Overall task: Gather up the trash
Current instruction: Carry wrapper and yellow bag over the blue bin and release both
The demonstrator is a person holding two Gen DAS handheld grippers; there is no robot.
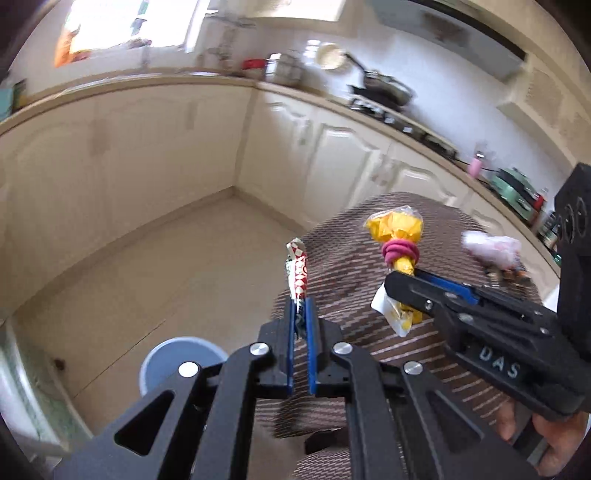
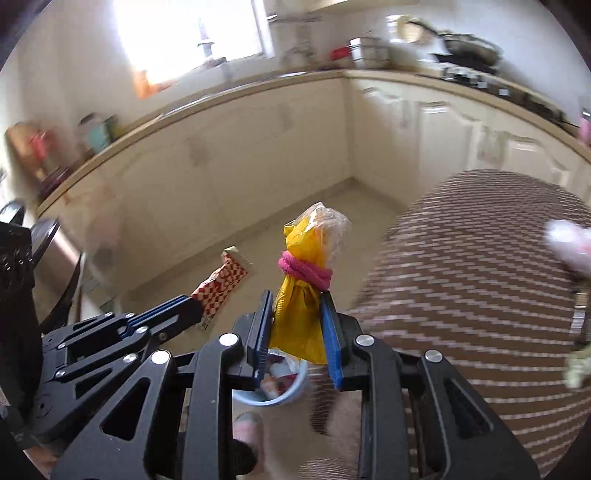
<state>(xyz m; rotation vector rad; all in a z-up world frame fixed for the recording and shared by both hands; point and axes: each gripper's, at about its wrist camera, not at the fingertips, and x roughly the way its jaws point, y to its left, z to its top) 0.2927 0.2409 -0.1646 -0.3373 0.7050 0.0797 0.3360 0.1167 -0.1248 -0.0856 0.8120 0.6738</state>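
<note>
Glossy plastic yellow bag (image 2: 301,325); woven cloth tablecloth (image 2: 461,295); matt black fingers (image 2: 260,325).

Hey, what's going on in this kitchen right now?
A person is collecting trash with a handheld gripper in each hand. The left gripper is shut on a red-and-white wrapper, and the right gripper is shut on a yellow bag tied with a pink band. Both are held up beside the striped table, above a light-blue bin on the floor. A pink-white crumpled piece remains on the table.

Cream cabinets (image 1: 155,155) run along the walls. A window (image 2: 184,33) glows at eleven o'clock; a pan (image 1: 384,88) sits on the stove at one o'clock. Tiled floor (image 1: 166,258) below.
</note>
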